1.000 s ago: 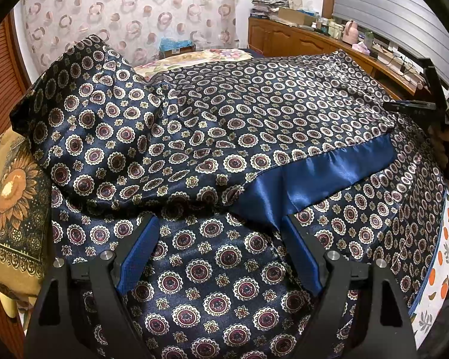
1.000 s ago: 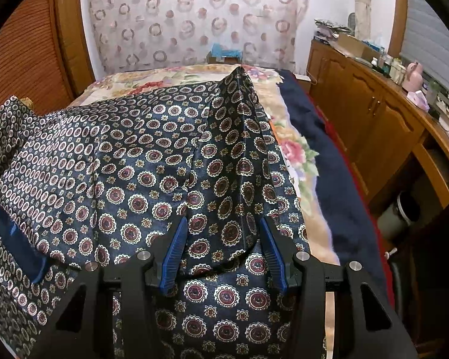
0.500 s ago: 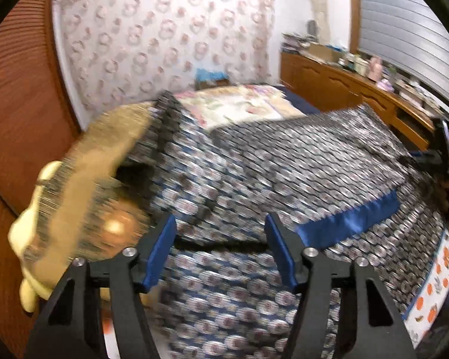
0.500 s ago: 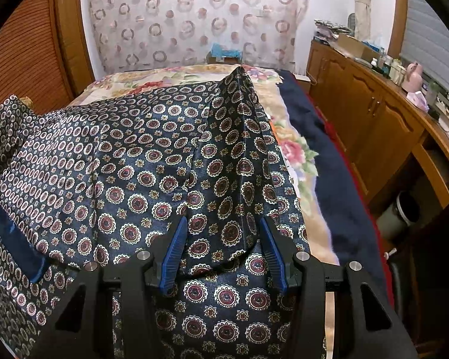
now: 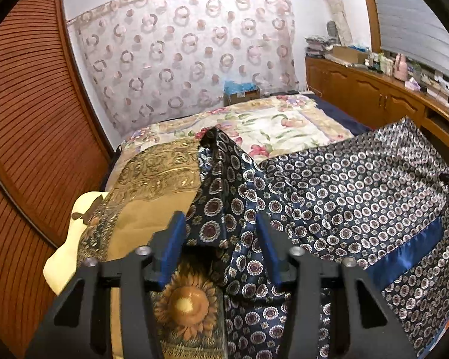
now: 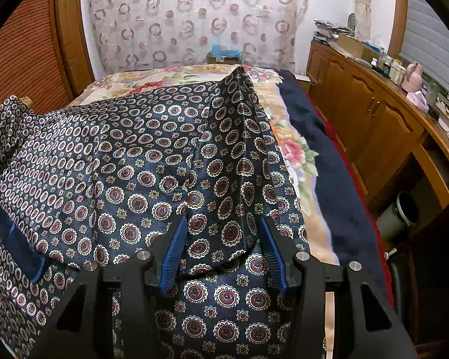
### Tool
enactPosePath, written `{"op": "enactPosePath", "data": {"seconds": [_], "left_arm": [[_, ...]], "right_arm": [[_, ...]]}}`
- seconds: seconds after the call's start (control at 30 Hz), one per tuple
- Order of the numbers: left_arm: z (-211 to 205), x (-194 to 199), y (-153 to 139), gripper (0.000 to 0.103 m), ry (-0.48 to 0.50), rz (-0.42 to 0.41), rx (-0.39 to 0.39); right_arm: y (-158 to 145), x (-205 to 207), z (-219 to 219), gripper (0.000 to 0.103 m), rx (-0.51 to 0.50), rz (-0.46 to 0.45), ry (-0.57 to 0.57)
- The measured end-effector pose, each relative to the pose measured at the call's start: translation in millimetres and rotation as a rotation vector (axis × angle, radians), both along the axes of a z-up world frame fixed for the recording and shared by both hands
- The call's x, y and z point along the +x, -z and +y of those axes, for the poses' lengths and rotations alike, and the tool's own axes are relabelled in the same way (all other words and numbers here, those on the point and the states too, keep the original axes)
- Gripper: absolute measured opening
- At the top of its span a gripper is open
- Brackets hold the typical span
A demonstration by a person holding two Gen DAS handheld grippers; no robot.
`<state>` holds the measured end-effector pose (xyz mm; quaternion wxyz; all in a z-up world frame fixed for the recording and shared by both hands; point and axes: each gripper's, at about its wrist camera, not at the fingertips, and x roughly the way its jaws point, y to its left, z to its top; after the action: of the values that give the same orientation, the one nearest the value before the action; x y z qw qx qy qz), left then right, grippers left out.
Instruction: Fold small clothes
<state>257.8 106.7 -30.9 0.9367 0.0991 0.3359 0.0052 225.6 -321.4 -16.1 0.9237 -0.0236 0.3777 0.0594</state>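
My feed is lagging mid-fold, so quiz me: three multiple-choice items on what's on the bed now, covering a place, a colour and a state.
1. Where does the wooden cabinet run stand relative to the bed?
A. Along its right side
B. At its head
C. Along its left side

2. What colour is the plain satin band on the patterned garment?
A. Red
B. Blue
C. Gold

3. How does the garment corner at the left gripper sit?
A. Flat on the bed
B. Rolled into a ball
C. Raised in a peak between the jaws

Answers: 1 A, the cabinets line the right edge in the right wrist view. 2 B, the band is solid blue. 3 C, the cloth rises to a point between the closing jaws.
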Motion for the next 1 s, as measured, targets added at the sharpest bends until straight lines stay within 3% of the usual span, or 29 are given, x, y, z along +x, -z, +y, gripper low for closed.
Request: {"op": "enactPosePath", "data": {"seconds": [0.1,0.17,0.2,0.27,0.3,0.33,0.43,0.57,0.83,1.0], "left_arm": [[1,12,12,0.033,-0.029,0.044,0.043],[5,18,17,0.018,-0.036,0.066,0.038],[6,18,17,0.003,-0.035,0.068,0.027],[10,16,13,0.003,-0.011,0.072,-0.039],[10,14,9,0.002,-0.004,0.066,-0.058],[9,11,5,0.002,0.008,0.060,-0.071],[5,-4,-12,0.002,0.052,0.042,-0.150],[3,-22,-26,0.002,0.075,0.014,-0.225],[6,-55,-30,0.002,0.067,-0.003,-0.299],[11,-82,-30,0.002,0.074,-0.003,-0.391]], "right_arm": [[0,0,0,0.052,0.000,-0.001,-0.001],[0,0,0,0.052,0.002,-0.001,-0.001],[0,0,0,0.052,0.002,-0.001,-0.001],[0,0,0,0.052,0.008,-0.001,-0.001],[0,1,0,0.038,0.011,-0.002,-0.006],[-2,0,1,0.003,0.017,-0.008,-0.018],[-11,-10,13,0.001,-0.023,-0.071,-0.066],[-31,-22,20,0.001,0.013,-0.118,-0.116],[-66,-49,-8,0.001,0.089,-0.209,-0.091],[-81,-72,-28,0.001,0.091,-0.239,-0.060]]}}
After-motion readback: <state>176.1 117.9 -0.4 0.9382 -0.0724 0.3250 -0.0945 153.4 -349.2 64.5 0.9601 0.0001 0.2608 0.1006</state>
